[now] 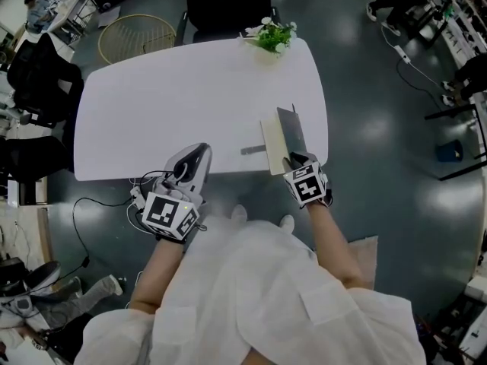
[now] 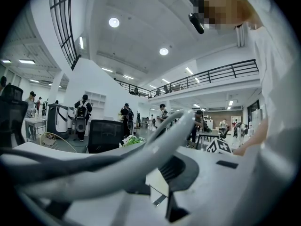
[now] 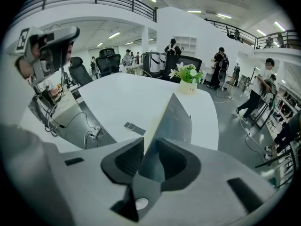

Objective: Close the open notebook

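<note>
**White tabletop, grey notebook caught halfway shut**

On the right gripper [image 1: 293, 158], the dark-padded fingers [image 3: 124, 159] stand apart. The raised cover of the grey notebook with cream pages [image 3: 176, 119] rises edge-on through the gap between them. The pads do not look pressed on it from both sides, so the cover seems to be steered or propped, not pinched. That suits the job, since a thin flap needs only a push to swing over.

The gripper tilts down from the near side, so it is well placed to tip the cover leftward. The cover stands roughly upright, while the cream page block lies flat on the tabletop just left of it. I judge the closing about half done.

The notebook [image 1: 278, 139] sits near the tabletop's right near corner, within short reach of that hand.

A slim dark object [image 1: 253, 150], perhaps a pen, lies just left of the pages, close to where the cover would land.

The left gripper [image 1: 199, 152] hovers at the near edge, well apart from the notebook. Its fingers [image 2: 178, 173] are drawn close with nothing between them, so it is probably waiting in reserve.

The oval white tabletop [image 1: 190, 105] is otherwise bare. A small potted plant with white flowers [image 1: 274, 35] stands at the far edge.
</note>
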`<state>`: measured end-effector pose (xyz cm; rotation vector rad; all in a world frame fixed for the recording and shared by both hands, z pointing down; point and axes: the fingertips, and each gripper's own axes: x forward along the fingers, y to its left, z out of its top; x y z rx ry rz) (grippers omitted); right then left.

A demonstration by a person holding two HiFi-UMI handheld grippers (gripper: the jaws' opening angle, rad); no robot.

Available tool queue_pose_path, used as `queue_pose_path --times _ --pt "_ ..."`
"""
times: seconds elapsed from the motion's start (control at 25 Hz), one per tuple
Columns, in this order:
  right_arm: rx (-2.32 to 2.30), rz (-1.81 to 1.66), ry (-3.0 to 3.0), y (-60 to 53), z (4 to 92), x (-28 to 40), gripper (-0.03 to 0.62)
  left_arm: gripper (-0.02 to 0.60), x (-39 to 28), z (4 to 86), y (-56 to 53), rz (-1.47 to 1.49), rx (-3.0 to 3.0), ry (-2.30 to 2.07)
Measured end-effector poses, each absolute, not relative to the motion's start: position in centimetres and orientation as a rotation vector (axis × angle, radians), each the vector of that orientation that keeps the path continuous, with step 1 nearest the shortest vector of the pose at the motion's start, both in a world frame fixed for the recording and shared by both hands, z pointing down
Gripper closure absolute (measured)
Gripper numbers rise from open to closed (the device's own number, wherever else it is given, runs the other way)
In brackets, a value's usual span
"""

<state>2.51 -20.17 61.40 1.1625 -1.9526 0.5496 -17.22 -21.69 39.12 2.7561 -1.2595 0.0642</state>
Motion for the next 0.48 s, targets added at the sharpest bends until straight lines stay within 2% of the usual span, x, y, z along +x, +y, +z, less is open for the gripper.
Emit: queue_pose_path --times 0.48 --pt "1.109 0.533 -1.919 -20.2 63.8 0.2 0.474 0.566 -19.5 39.1 -21.7 0.075 2.756 -1.282"
